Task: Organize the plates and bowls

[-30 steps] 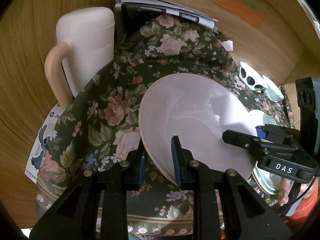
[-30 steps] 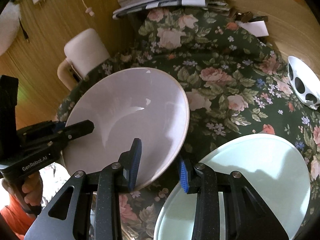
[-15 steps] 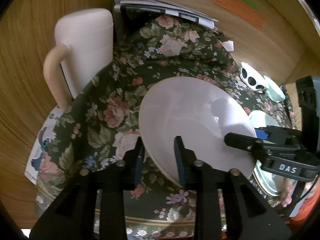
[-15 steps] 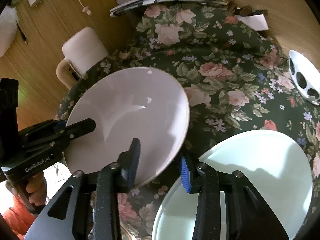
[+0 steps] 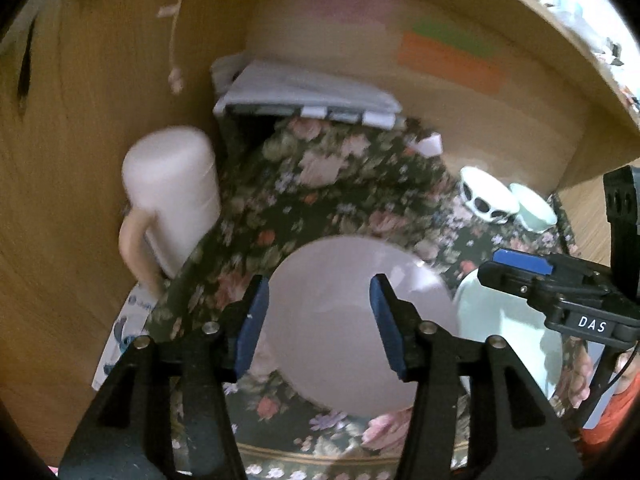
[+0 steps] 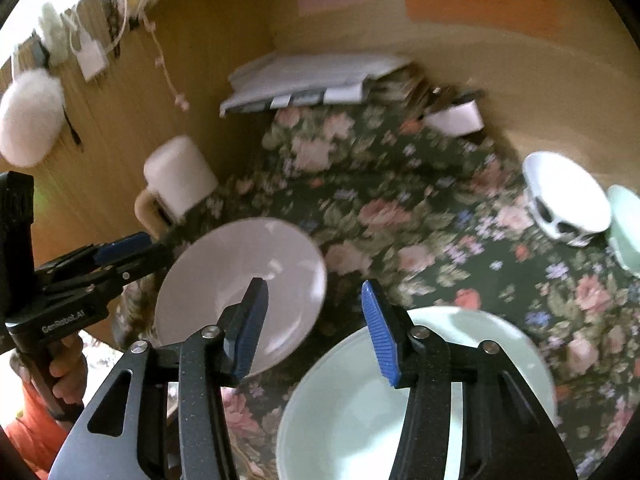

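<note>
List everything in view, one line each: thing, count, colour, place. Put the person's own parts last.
Plate: one, pale pink, on the cloth at left.
Large plate: one, mint green, on the cloth beside the pink one.
Spotted bowl: one, white with dark spots, far right.
Small bowl: one, mint green, beside the spotted bowl.
Jug: one, cream, left by the wall.
Papers: a stack, white, at the back.
Tablecloth: one, dark floral.
Left tongs: black, blue pads, opening, nothing gripped.
Right tongs: same, opening, empty.
</note>
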The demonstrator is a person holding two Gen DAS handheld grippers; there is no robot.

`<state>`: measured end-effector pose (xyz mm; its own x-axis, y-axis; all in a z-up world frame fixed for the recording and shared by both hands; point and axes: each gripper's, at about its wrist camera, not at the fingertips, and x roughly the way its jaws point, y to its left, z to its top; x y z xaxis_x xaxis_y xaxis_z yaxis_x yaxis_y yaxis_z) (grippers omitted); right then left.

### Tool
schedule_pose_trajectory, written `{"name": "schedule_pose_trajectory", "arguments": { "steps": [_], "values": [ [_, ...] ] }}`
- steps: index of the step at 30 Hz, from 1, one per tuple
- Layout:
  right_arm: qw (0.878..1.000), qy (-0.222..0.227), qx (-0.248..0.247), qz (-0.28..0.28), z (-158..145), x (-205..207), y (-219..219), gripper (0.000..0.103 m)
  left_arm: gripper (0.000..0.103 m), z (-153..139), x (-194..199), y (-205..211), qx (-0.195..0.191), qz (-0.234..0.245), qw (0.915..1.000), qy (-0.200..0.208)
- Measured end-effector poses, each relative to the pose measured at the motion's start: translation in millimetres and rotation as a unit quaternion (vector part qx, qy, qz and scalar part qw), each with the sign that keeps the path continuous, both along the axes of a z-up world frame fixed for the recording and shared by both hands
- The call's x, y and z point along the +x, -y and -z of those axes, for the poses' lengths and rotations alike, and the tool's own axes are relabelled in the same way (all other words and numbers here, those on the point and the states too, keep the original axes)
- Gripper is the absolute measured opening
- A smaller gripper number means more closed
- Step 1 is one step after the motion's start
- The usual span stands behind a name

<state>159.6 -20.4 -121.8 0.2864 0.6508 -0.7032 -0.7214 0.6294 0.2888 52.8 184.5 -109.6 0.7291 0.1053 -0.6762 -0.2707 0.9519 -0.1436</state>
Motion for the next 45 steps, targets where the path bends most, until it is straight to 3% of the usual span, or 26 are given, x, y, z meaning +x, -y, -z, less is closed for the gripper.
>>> {"name": "schedule_pose_trajectory", "arguments": {
  "steps": [10, 17, 32, 45],
  "values": [
    [0.997, 0.041, 0.005, 0.065, -15.6, 38.4, 55.6, 0.046, 0.064, -25.2, 45.3, 48.6, 0.02, 0.048, 0.998, 0.036],
    [0.992, 0.045, -0.006, 0.119, -7.7, 76.1, 92.9, 0.046, 0.066, -27.0, 100.2, 79.5, 0.02, 0.076, 0.9965, 0.028],
    [0.976, -0.033, -0.041, 0.213, 55.8, 170.4, 137.7, 0.046, 0.066, 5.8, 210.3, 116.2, 0.033, 0.112, 0.9922, -0.044],
    [0.971, -0.054, -0.058, 0.225, 84.5, 201.8, 128.1, 0.048, 0.066, 20.0, 245.8, 126.2, 0.039, 0.121, 0.99, -0.062]
  ]
}}
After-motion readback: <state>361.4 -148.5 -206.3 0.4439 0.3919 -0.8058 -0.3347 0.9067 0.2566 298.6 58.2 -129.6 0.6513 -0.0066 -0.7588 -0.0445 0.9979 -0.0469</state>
